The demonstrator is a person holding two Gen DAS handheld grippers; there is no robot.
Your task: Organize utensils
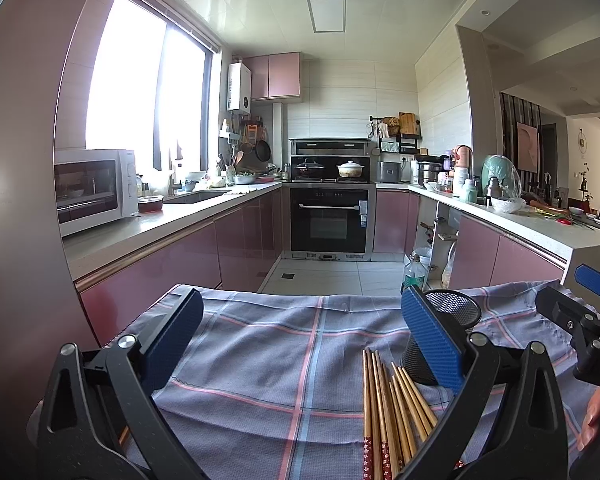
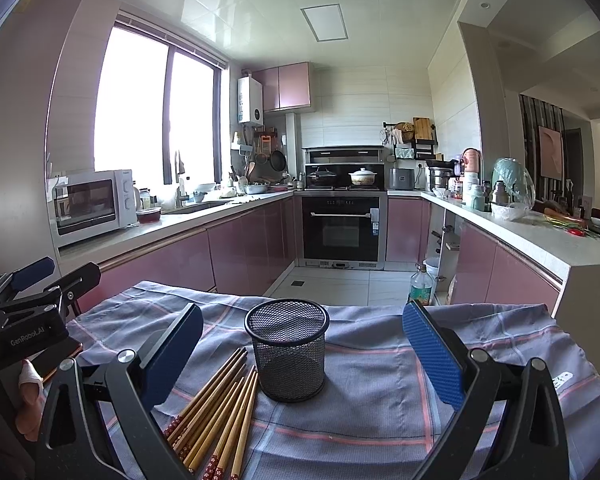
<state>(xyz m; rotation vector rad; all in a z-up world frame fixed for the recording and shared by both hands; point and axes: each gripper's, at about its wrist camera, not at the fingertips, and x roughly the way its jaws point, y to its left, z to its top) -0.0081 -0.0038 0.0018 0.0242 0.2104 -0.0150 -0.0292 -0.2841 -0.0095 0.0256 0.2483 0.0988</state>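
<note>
1. Chopsticks lie in a loose bundle on the plaid cloth, just inside our right gripper's left jaw.
2. Between those wide-open, empty jaws stands the mesh cup — upright, beside the chopstick tips.
3. Our left gripper also gapes empty — chopsticks by its right jaw.

Each camera sits low behind its own gripper's fingers, just above a checked cloth, and faces down the kitchen toward the oven at the far end. The left wrist view has the mesh cup and chopsticks close ahead to its right, while the right wrist view has the cup nearly straight ahead and the chopsticks ahead to its left. Both share the cloth, cup, chopsticks and kitchen, and each catches the other gripper at its edge.
</note>
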